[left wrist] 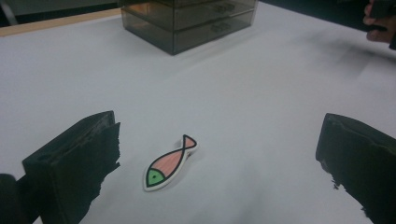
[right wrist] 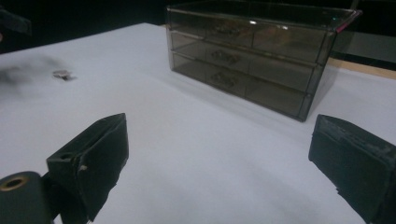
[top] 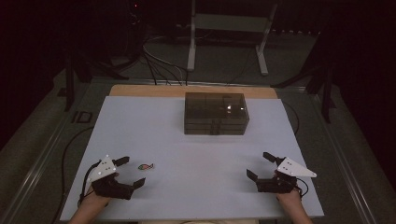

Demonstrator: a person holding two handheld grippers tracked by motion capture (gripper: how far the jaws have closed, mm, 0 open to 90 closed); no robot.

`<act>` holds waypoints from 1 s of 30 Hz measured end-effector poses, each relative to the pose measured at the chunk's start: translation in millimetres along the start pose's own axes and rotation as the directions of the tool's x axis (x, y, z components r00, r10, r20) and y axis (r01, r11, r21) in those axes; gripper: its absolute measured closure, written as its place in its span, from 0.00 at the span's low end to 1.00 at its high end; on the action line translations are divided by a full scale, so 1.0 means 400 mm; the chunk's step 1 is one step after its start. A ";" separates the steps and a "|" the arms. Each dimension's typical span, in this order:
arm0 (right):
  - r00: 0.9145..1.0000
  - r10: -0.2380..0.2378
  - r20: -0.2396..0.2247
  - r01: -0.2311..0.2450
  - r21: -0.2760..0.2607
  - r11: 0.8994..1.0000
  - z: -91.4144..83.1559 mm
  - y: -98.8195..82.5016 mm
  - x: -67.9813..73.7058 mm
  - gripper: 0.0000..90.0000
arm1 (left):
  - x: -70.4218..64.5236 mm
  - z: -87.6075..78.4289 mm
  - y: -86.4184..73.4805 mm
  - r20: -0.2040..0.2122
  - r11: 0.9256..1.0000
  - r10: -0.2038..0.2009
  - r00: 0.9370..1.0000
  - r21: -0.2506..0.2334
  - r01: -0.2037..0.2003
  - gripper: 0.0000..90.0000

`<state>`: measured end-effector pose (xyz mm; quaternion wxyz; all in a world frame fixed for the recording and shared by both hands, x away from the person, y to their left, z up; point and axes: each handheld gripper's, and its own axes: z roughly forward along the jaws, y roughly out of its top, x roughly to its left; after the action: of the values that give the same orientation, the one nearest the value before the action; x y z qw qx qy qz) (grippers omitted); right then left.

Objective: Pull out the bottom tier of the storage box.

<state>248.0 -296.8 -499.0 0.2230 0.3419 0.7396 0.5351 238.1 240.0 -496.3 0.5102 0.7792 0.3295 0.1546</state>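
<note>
A small flat fish-shaped piece (top: 146,166) (left wrist: 170,162), pink with a green head and black outline, lies on the white table (top: 196,154) near its front left. My left gripper (top: 131,172) (left wrist: 217,168) rests low at the front left, open, with the fish lying on the table between and just ahead of its jaws, untouched. My right gripper (top: 258,166) (right wrist: 219,168) rests at the front right, open, with nothing between its jaws. A smoky see-through drawer box (top: 215,113) (left wrist: 187,21) (right wrist: 254,58) stands at the back middle, its drawers closed.
A wooden strip (top: 140,90) runs along the table's far edge. Beyond it lie cables (top: 159,65) and a white frame stand (top: 229,32) on the dark floor. Wide bare tabletop lies between the grippers and the drawer box.
</note>
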 end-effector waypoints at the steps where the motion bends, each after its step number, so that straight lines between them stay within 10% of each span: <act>1: 1.000 0.000 -0.001 0.000 0.002 1.000 0.001 -0.002 -0.002 0.06 | 0.000 0.000 0.000 0.000 1.000 0.000 1.000 0.000 0.000 0.00; 9: 0.999 -0.001 0.036 0.002 -0.021 1.000 0.008 -0.003 -0.009 0.06 | 0.007 -0.004 0.002 -0.071 1.000 -0.016 0.997 -0.015 0.015 0.00; 30: 0.998 -0.029 0.051 0.030 -0.033 0.999 0.011 0.009 -0.002 0.06 | -0.011 -0.009 -0.003 -0.034 1.000 0.010 0.999 0.006 -0.010 0.00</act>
<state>252.5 -294.0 -497.0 0.2553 0.3407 0.7295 0.5354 232.2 239.8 -495.2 0.5017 0.7795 0.3345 0.1695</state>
